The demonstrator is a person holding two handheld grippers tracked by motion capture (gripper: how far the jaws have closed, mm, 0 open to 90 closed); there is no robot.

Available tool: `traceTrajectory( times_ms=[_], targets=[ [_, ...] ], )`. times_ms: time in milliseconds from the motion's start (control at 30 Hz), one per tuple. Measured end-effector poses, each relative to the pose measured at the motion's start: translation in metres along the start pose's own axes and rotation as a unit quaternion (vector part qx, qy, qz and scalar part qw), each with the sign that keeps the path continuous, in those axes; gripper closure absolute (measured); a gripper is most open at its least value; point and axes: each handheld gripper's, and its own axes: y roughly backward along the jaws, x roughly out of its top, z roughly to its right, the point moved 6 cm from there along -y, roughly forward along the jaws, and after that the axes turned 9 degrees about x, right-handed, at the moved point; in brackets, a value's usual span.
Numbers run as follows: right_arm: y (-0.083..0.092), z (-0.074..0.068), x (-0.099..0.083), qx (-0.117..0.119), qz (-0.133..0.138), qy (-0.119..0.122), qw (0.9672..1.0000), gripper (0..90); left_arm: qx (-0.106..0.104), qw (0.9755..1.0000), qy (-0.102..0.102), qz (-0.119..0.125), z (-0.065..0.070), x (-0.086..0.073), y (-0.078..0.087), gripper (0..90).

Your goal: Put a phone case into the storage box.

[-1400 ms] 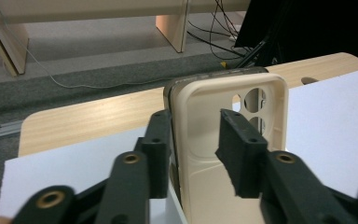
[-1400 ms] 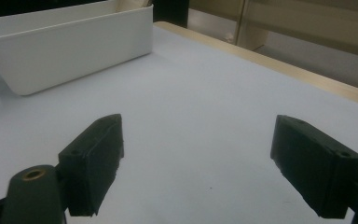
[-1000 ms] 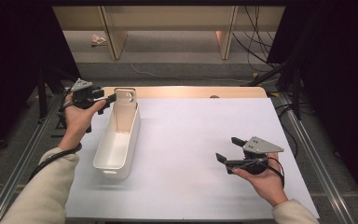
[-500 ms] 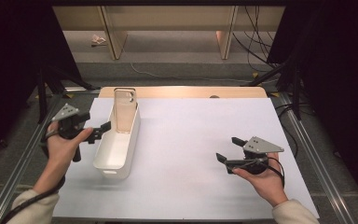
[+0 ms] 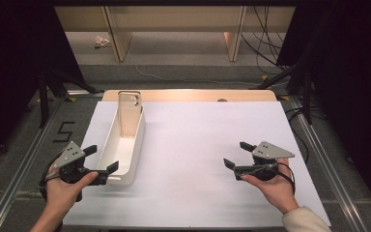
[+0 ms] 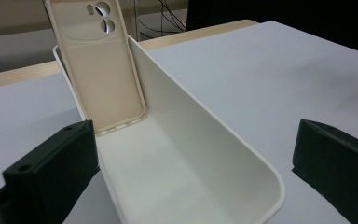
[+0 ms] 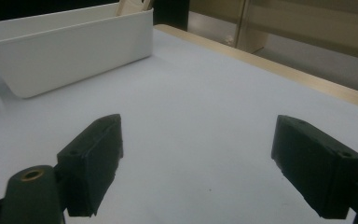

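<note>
I see the beige silicone phone case (image 5: 129,114) already propped in the long white plastic bin's (image 5: 138,153) far end, my left gripper (image 5: 102,160) spread wide and empty by its near end, my right gripper (image 5: 237,155) likewise agape and empty well to the bin's right, so little seems left.

High view overhead; claw views near, sharing tray (image 5: 134,159)

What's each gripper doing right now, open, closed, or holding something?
Left gripper: open, holding nothing, at the near end of the white bin.
Right gripper: open, empty, over the table.

Pale wooden shelving (image 5: 174,29) beyond the white-topped table (image 5: 212,135), grey floor (image 5: 183,72), trailing cables (image 5: 265,38), dark flanks.
</note>
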Motion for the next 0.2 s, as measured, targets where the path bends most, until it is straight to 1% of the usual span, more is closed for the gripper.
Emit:
traceTrajectory(
  times_ms=[67,133,200],
  targets=[
    [-0.0001,0.0001,-0.0003,0.001,0.001,0.000,1.0000,17.6,-0.005,1.0000,0.002,0.000,0.0022,0.0002,-0.0016,0.0],
    [0.0001,0.0003,-0.0006,0.001,0.000,-0.001,1.0000,17.5,-0.006,1.0000,-0.003,0.000,0.0043,0.0001,-0.0027,0.0],
    [0.0001,0.0005,-0.0010,0.001,0.001,-0.002,1.0000,17.5,-0.008,1.0000,-0.003,-0.001,0.0057,0.0001,-0.0036,0.0]
  ],
)
